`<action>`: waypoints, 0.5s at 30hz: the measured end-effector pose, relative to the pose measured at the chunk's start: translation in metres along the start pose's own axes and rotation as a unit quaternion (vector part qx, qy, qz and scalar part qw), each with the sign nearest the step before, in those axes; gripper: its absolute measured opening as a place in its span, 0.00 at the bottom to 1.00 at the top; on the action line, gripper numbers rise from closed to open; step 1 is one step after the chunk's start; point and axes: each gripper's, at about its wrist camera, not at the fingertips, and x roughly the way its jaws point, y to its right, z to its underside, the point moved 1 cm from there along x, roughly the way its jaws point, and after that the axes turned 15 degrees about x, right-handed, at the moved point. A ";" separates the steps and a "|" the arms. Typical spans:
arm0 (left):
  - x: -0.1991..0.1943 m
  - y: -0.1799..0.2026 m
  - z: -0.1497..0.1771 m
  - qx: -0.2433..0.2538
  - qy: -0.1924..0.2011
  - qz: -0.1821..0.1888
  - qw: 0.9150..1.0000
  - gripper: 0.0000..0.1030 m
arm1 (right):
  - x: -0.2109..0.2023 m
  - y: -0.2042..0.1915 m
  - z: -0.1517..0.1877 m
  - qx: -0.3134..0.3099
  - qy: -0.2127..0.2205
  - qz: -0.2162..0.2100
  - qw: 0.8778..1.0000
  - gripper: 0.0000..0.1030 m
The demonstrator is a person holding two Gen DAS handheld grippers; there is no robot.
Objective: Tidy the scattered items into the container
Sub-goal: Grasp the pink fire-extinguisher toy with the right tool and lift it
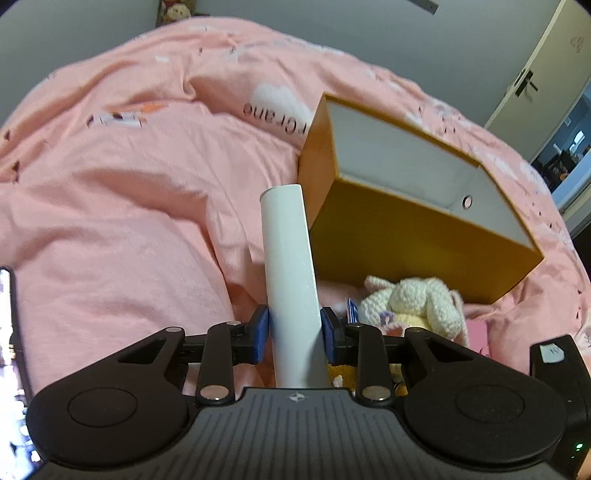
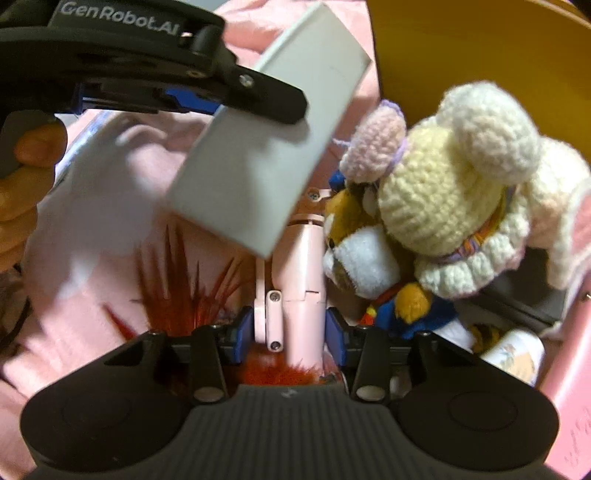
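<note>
Pink bedspread carries everything. Orange box sits at 2 o'clock in the left view, open side up, looks empty — ready to take items. Crocheted bunny lies against its near wall at 4 o'clock, not yet boxed. Left gripper is clamped on a white tube, lifted and aimed boxward. Right gripper brackets a pink gadget — pads close, contact unclear.

bed: pink printed sheet, rumpled | wall: plain grey | door: pale, dark handle, far right | light: dim, indoor
</note>
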 end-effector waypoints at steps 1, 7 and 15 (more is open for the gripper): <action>-0.005 0.000 -0.001 0.000 0.007 -0.001 1.000 0.32 | -0.006 -0.001 0.003 0.001 0.006 -0.001 1.000 0.43; -0.034 0.005 -0.009 0.001 0.044 -0.003 0.999 0.31 | -0.050 -0.010 0.019 0.006 0.066 -0.008 0.998 0.43; -0.057 0.024 -0.015 0.024 0.079 0.004 0.997 0.31 | -0.109 0.007 -0.001 0.034 0.151 -0.012 0.988 0.43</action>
